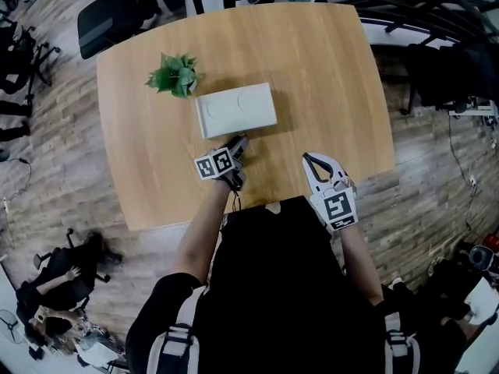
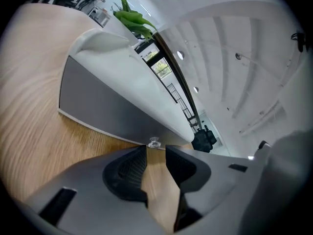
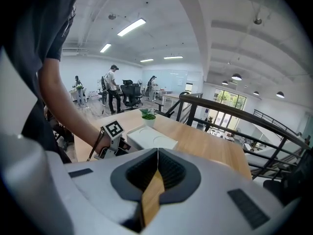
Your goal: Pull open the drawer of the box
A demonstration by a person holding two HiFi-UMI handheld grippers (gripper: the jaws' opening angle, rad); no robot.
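Looking down in the head view, the white box (image 1: 235,109) sits mid-worktop (image 1: 327,68), with the left claw (image 1: 238,143) just at its near face. The left gripper view shows that claw gaping and empty, with a small clear knob (image 2: 154,142) just ahead. That is the place to pinch, though it is probably slick, and the light box may slide. In the right gripper view the right claw (image 3: 156,153) is closed, empty.
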